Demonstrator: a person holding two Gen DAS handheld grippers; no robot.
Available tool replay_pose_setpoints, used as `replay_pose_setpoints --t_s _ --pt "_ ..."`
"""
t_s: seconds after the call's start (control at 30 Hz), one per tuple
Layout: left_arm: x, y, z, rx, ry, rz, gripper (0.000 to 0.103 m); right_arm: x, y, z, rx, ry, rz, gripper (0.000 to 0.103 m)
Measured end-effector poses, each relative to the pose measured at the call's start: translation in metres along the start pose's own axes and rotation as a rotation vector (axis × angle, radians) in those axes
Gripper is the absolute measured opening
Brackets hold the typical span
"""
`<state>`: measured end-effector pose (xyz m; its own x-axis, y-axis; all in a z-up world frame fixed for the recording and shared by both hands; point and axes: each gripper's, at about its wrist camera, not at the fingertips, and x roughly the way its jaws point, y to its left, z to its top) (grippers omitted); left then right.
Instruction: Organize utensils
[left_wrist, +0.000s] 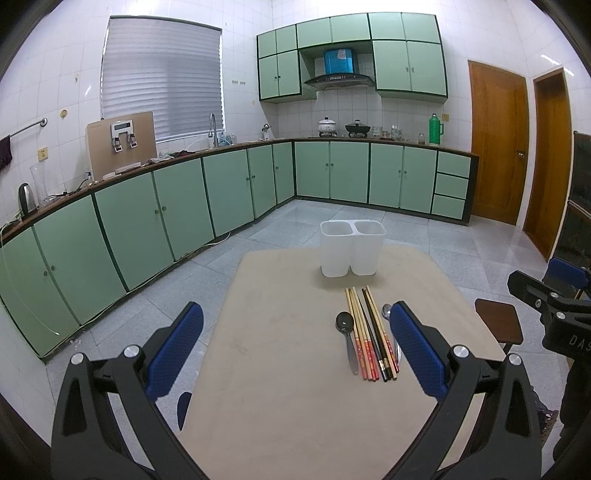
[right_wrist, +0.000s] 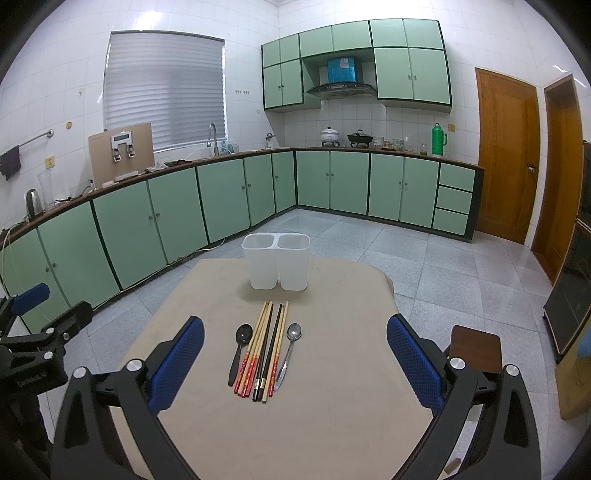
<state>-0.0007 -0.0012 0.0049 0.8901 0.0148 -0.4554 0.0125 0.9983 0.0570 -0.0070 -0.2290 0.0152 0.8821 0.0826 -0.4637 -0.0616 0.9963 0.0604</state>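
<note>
Left gripper (left_wrist: 295, 343) and right gripper (right_wrist: 295, 354): held wide open, empty, above beige table (right_wrist: 332, 424). Chopsticks (right_wrist: 264, 350), black spoon (right_wrist: 240, 349), steel spoon (right_wrist: 290, 352) laid mid-table; white two-compartment holder (right_wrist: 277, 262) beyond. Green cabinets (right_wrist: 166, 210) and tiled floor (right_wrist: 424, 266) seen behind.

Chopsticks (right_wrist: 264, 350) flanked by spoons – black (right_wrist: 240, 349), steel (right_wrist: 290, 352) – before empty holder (right_wrist: 277, 262).

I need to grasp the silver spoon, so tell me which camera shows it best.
The right wrist view: the silver spoon lies whole and unobstructed, right of the chopsticks. In the left wrist view only its bowl and a sliver of handle show; the left tongs, open, hide the rest behind one finger.
</note>
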Motion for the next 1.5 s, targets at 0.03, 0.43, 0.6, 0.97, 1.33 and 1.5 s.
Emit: replay_pose_setpoints --t_s 0.03,0.43,0.6,0.97,1.33,1.5 --pt "0.000 0.000 0.000 0.000 0.000 0.000 0.098 0.000 -0.001 0.000 0.000 0.002 0.000 0.097" --pt "0.017 0.001 -0.001 0.001 0.021 0.004 0.098 0.013 -0.003 0.004 0.002 0.023 -0.007 0.097" --pt "0.027 0.001 -0.001 0.002 0.036 0.005 0.098 0.024 0.000 0.004 -0.005 0.040 -0.015 0.097" --pt "0.069 0.001 0.002 0.015 0.087 0.008 0.098 0.061 -0.003 0.010 -0.008 0.088 -0.021 0.097" --pt "0.143 -0.009 0.001 0.040 0.192 0.000 0.098 0.126 -0.011 0.013 -0.028 0.162 -0.041 0.097" --pt "0.197 -0.015 -0.008 0.057 0.270 0.012 0.098 0.180 -0.022 -0.002 -0.038 0.254 -0.047 0.092"
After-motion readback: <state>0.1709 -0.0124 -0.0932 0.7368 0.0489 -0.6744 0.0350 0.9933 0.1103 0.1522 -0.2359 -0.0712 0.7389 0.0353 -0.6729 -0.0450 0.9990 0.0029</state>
